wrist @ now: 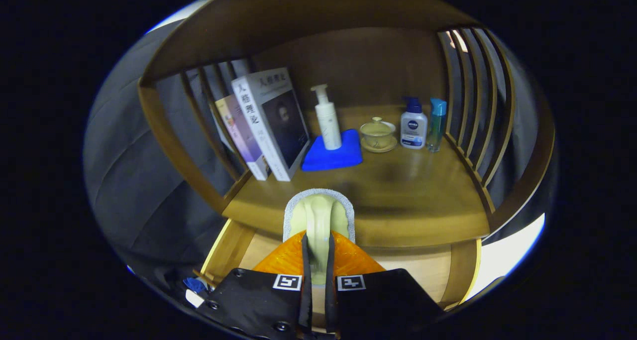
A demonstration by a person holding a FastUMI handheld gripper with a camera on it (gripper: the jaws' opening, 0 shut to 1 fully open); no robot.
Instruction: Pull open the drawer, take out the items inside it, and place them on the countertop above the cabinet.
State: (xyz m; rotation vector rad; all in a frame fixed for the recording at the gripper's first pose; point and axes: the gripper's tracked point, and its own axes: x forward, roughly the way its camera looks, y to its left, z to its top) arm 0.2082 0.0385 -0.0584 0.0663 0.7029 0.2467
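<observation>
Your fingers [317, 275] are clenched on the pale cream handle of a brush or scrubber with a grey fuzzy rim [318, 215], held upright between them. Below it the light wooden drawer [428, 270] stands pulled open; what is left inside you cannot tell, since the fingers cover most of it. The brush head reaches just over the front edge of the brown wooden worktop [398, 190], so by my reading you are mid-carry: drawer opened, this item lifted, not yet set down. Beyond the brush lie a blue folded cloth [343, 156] with a white pump bottle [327, 118] on it, two leaning books [268, 126] to its left, then a small lidded ceramic cup [378, 133], a white-and-blue pump bottle [413, 126] and a slim teal bottle [437, 123].
</observation>
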